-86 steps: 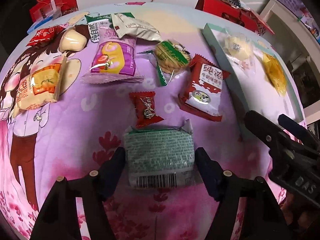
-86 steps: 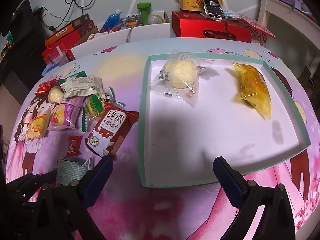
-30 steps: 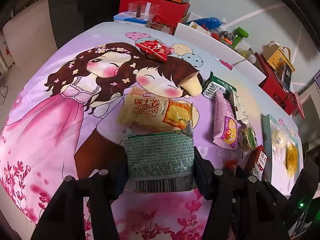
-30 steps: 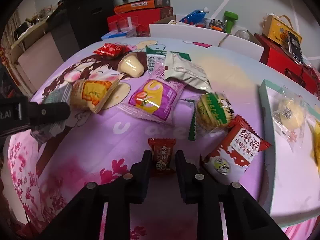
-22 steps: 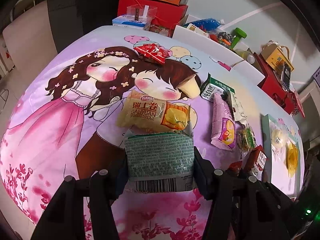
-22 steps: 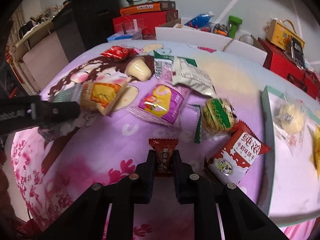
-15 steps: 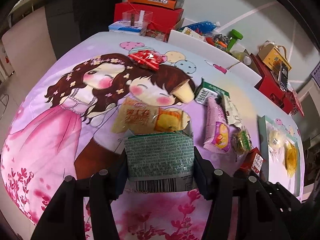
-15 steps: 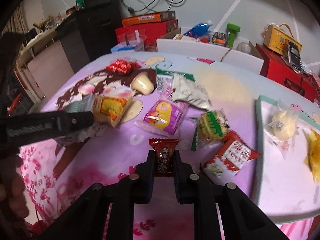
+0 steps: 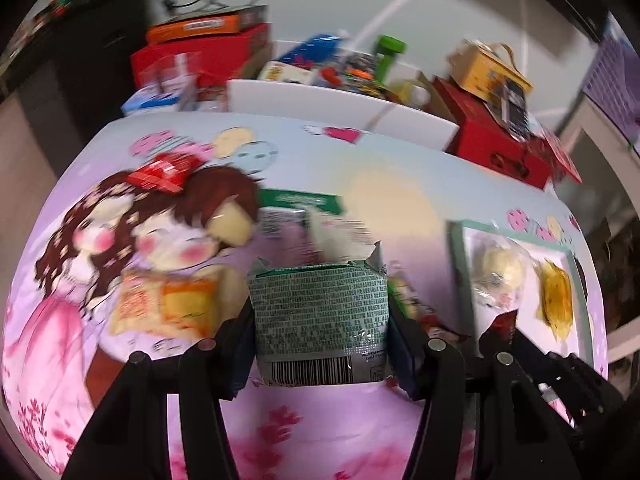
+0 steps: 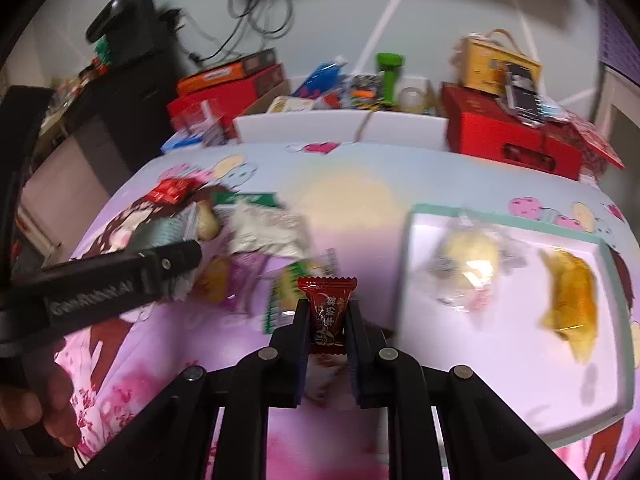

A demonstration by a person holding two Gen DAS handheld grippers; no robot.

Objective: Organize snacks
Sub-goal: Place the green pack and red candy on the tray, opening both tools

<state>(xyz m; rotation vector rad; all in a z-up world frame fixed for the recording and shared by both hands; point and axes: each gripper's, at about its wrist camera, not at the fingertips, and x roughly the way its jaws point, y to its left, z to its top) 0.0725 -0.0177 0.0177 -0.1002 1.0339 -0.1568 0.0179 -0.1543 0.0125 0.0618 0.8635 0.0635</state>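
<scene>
Snacks are in both your hands right now: your left hand-held gripper is clamped on the green packet, barcode end nearest you, its pads pressing the packet's two sides, and the packet is lifted clear of the pink cartoon cloth on the bench. Your right hand-held gripper is closed tight on the small red candy, which stands upright between the pads with its crimped top poking above them. Off to the right lies the white tray with the teal rim, and in it you have a pale bun in clear wrap at the far left and a yellow snack bag to its right, the two apart. Over on the left the loose pile waits on the cloth: a silver-white pouch, a red wrapper at the far edge, an orange-yellow packet near your left hand-held gripper. The views are blurred, so finer labels are unreadable. Red boxes and clutter sit beyond the far edge
</scene>
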